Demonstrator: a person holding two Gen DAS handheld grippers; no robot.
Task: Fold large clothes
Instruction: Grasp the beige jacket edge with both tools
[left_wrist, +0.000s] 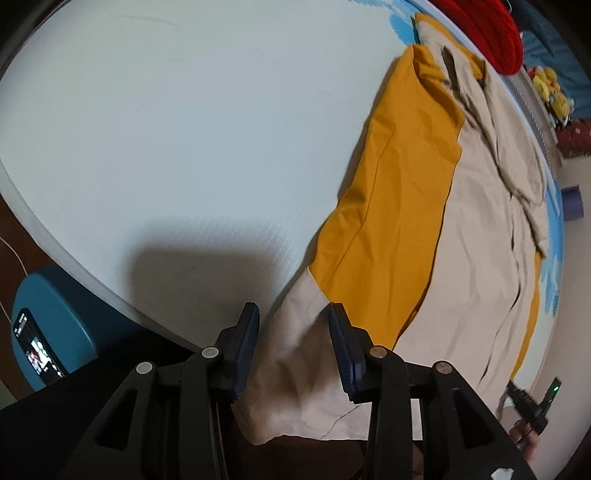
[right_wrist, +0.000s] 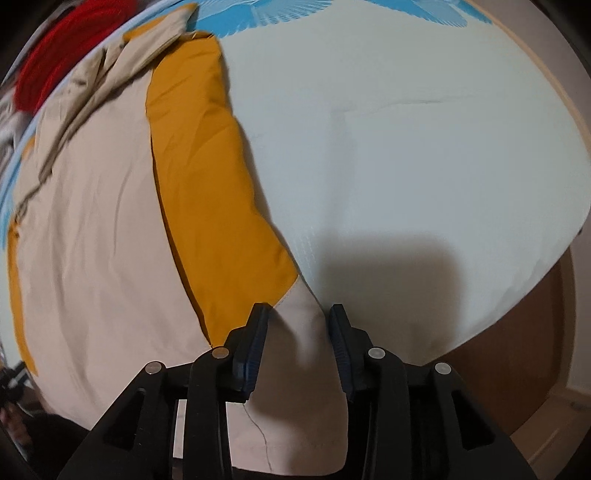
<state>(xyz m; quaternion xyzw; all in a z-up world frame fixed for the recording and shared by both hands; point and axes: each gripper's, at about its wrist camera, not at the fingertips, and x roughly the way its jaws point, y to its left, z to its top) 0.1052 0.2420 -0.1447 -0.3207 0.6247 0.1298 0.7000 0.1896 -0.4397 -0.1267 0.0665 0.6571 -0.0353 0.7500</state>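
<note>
A beige and mustard jacket (left_wrist: 461, 221) of smooth, creased cloth is spread on the pale, finely ribbed bed sheet (left_wrist: 166, 129). Its beige hem corners (at 6 o'clock in each view) are seen between the narrowly parted jaws of the left gripper (left_wrist: 293, 350) and right gripper (right_wrist: 299, 350), pads not pressing.
</note>
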